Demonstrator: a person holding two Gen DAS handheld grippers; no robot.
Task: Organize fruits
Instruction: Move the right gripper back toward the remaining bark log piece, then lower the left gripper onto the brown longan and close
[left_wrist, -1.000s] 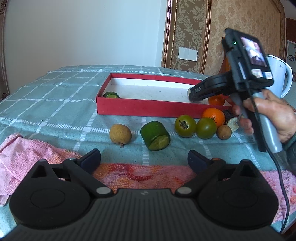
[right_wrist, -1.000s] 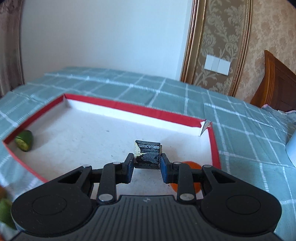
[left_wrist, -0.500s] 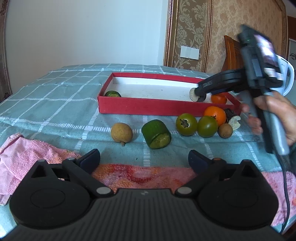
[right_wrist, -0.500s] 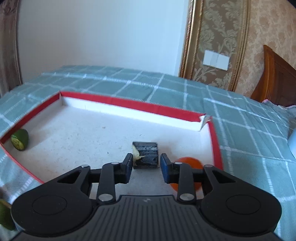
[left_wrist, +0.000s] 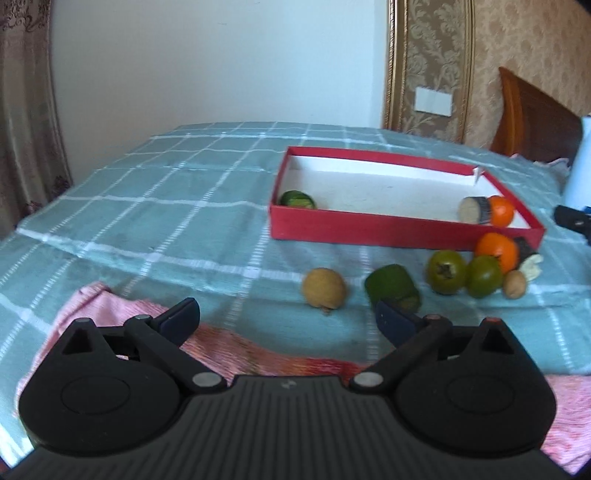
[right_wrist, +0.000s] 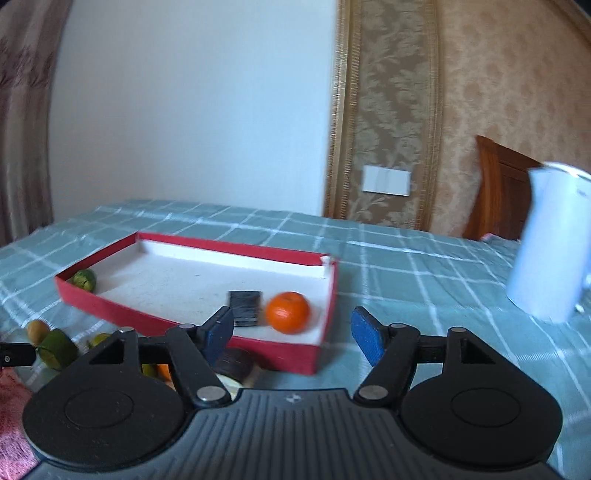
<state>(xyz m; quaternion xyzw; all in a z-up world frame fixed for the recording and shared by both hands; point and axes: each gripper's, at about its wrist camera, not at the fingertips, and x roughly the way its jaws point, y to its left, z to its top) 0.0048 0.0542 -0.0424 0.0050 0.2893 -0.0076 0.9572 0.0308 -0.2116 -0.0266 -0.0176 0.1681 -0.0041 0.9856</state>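
Since a second ago, my right claw (right_wrist: 292, 334) is letting go of the dark-skinned cut piece (right_wrist: 244, 307) and pulling back out of the red box (right_wrist: 207, 321); its jaws have just been opening and are now standing apart with nothing between them. That piece is lying inside the box, at its near right corner, touching the orange fruit (right_wrist: 287, 312). My left claw (left_wrist: 284, 319) is hovering wide open and empty over the pink towel (left_wrist: 110, 314) at the near edge of the tabletop (left_wrist: 147, 206). Outside the box, the brown fruit (left_wrist: 324, 287), the green cut piece (left_wrist: 392, 287) and two green persimmons (left_wrist: 446, 271) are waiting near its front wall. I am judging the risk to be the round fruits: a nudge while I am closing on one could be sending it rolling into its neighbours or towards the tabletop's edge.
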